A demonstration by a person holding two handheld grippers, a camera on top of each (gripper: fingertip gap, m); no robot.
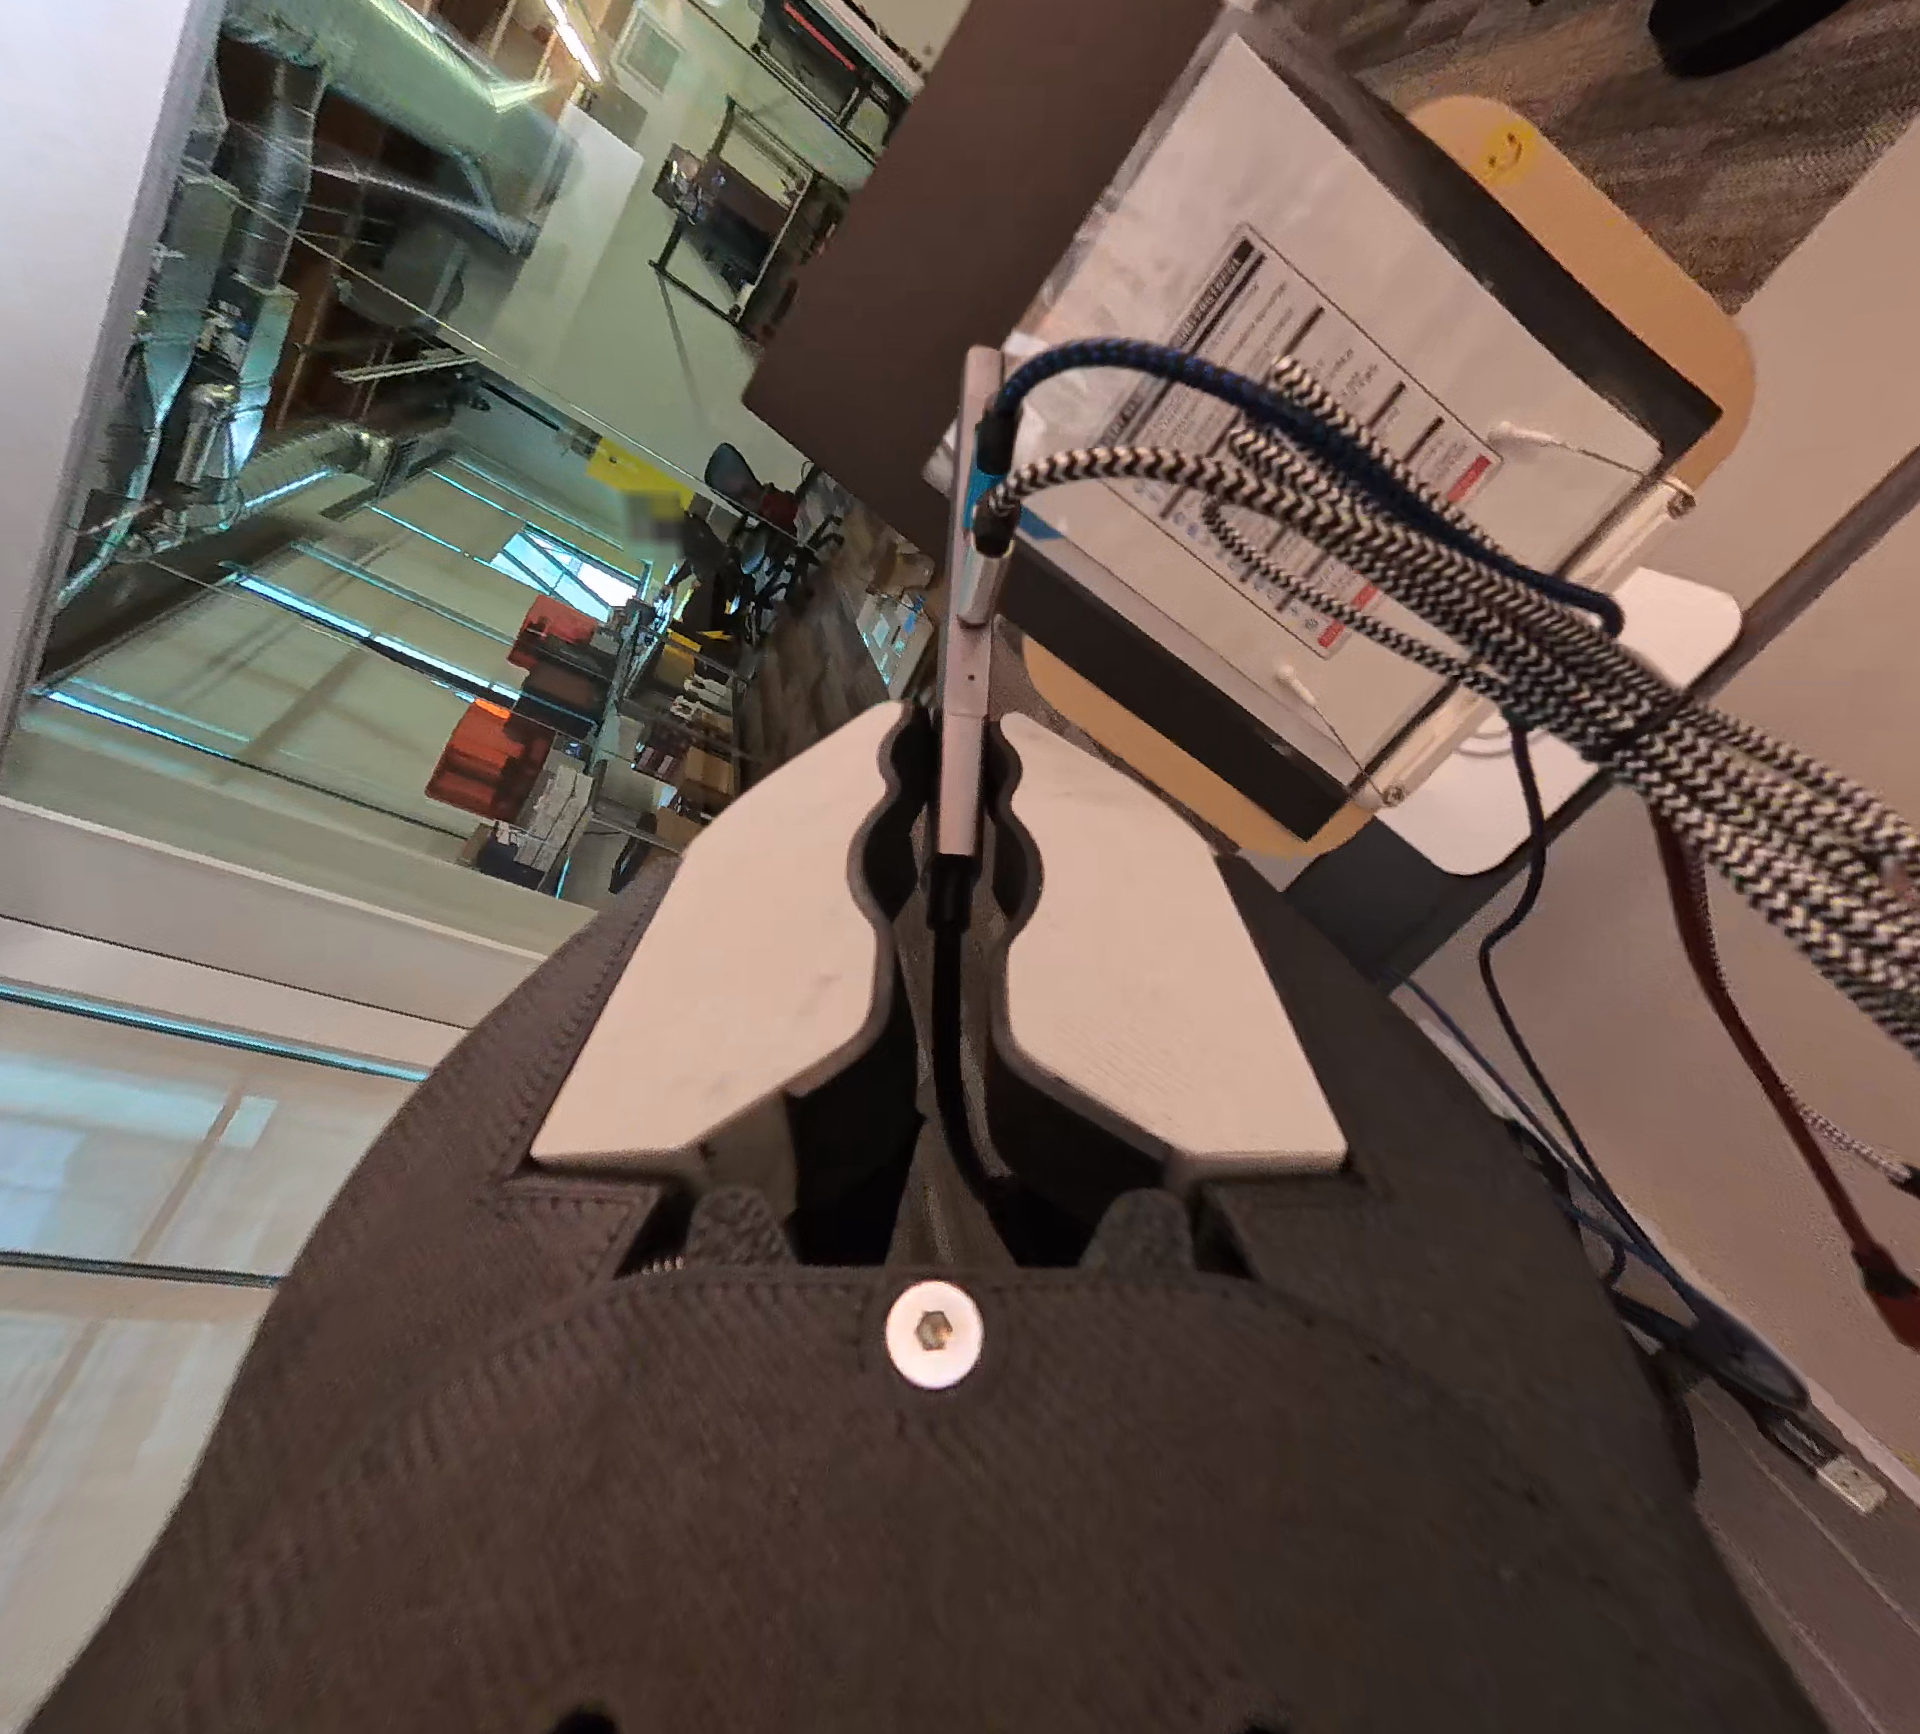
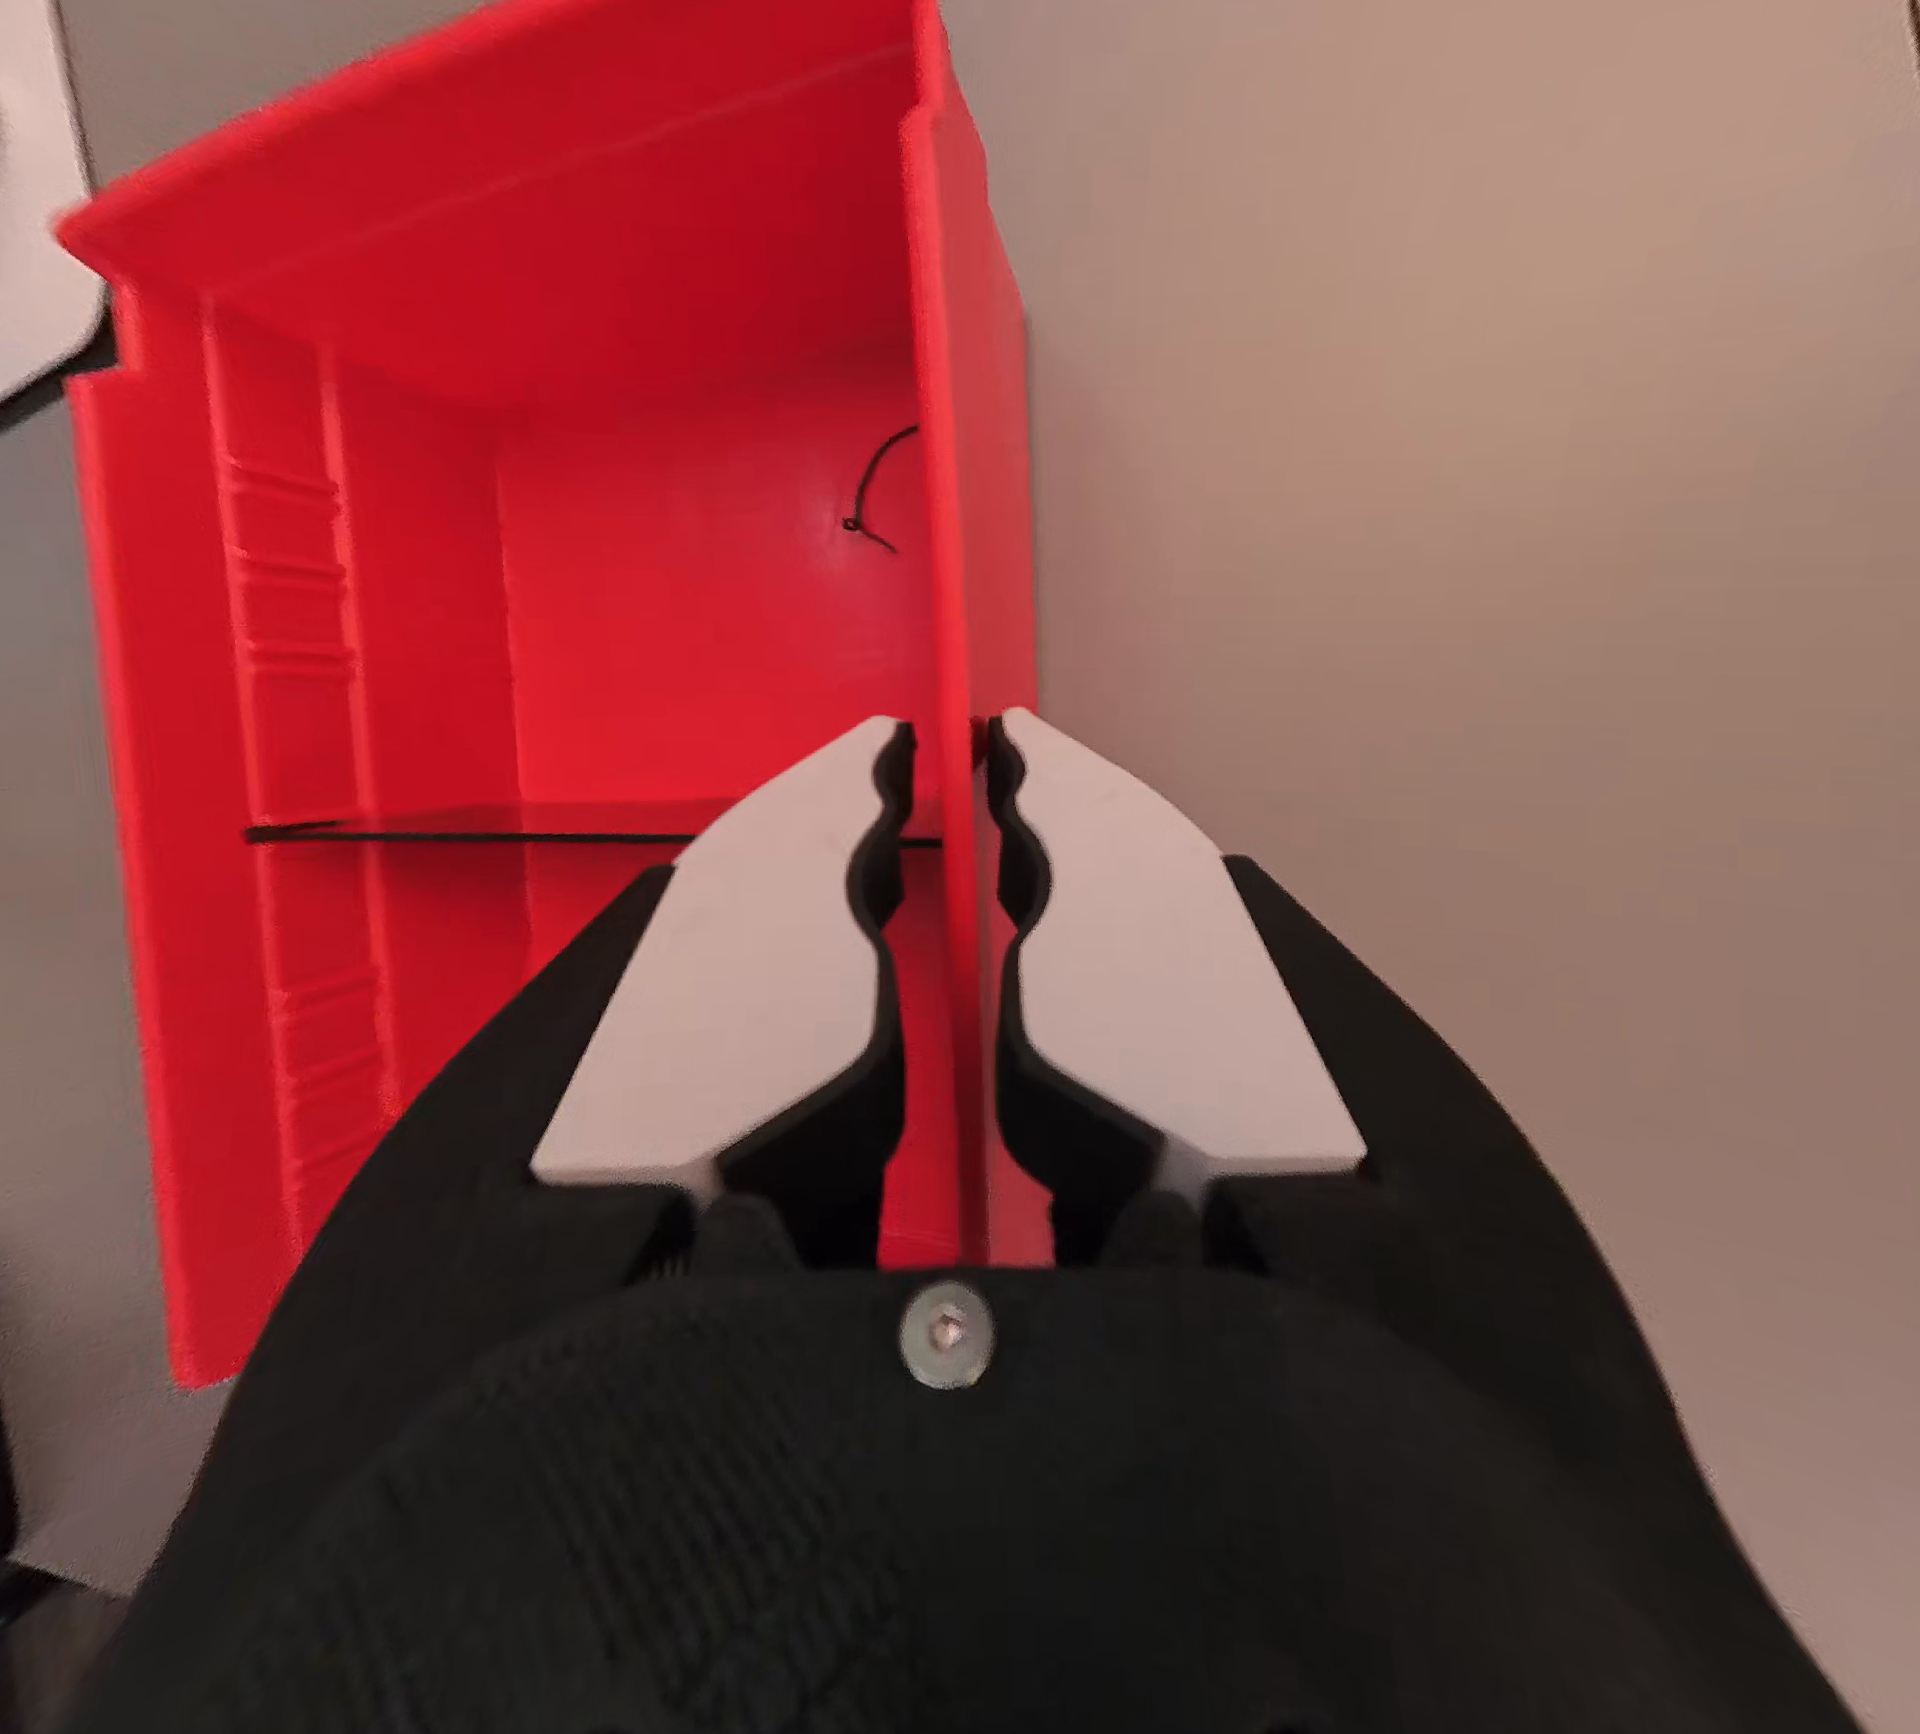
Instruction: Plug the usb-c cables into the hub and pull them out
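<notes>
In the left wrist view my left gripper (image 1: 951,723) is shut on a slim silver hub (image 1: 966,645) and holds it up in the air, edge on. A blue braided cable (image 1: 1081,370) and a black-and-white braided cable (image 1: 1101,463) are plugged into the hub's side and trail off to the right. The hub's own black lead (image 1: 951,1009) runs back between the fingers. In the right wrist view my right gripper (image 2: 951,728) is shut on the right wall of a red plastic bin (image 2: 665,541).
A bundle of black-and-white cables (image 1: 1662,728) and a red cable (image 1: 1766,1113) hang at the right. A white box with a printed sheet (image 1: 1299,396) stands behind the hub. The bin holds a small black tie (image 2: 878,489) and a black divider (image 2: 468,837), on a grey table (image 2: 1455,541). There is about 70 cm between the tips of the two grippers.
</notes>
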